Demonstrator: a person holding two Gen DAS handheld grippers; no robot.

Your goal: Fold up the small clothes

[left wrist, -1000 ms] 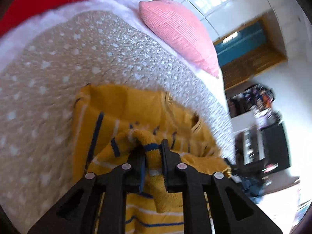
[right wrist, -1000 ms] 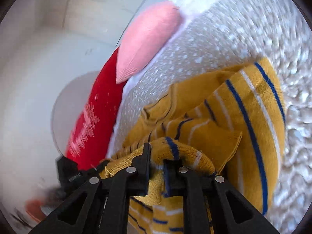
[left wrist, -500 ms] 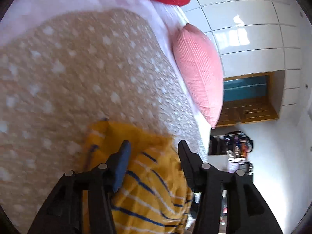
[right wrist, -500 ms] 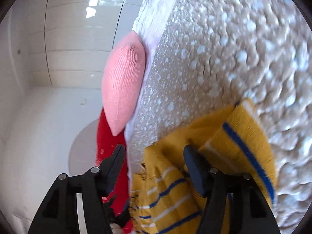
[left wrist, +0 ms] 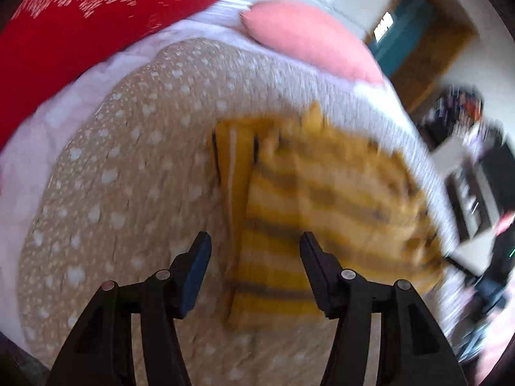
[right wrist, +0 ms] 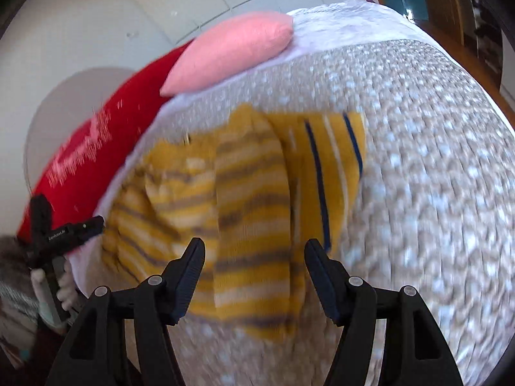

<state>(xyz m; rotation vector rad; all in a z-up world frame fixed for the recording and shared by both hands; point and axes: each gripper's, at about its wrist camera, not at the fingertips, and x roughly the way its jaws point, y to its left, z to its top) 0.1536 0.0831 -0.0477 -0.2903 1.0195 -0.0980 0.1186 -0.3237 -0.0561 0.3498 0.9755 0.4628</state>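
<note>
Having just released the striped yellow sweater [left wrist: 322, 199], both grippers, left [left wrist: 254, 251] and right [right wrist: 254, 257], hover open, folded fabric lying ahead between their fingers.

Motion blur smears the sweater [left wrist: 322, 199] stripes; the red pillow [left wrist: 80, 32] runs off the frame's edge.

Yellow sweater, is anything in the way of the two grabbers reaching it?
Nothing visible is. The yellow striped sweater lies on the dotted blanket right ahead of the open left gripper and open right gripper.
</note>
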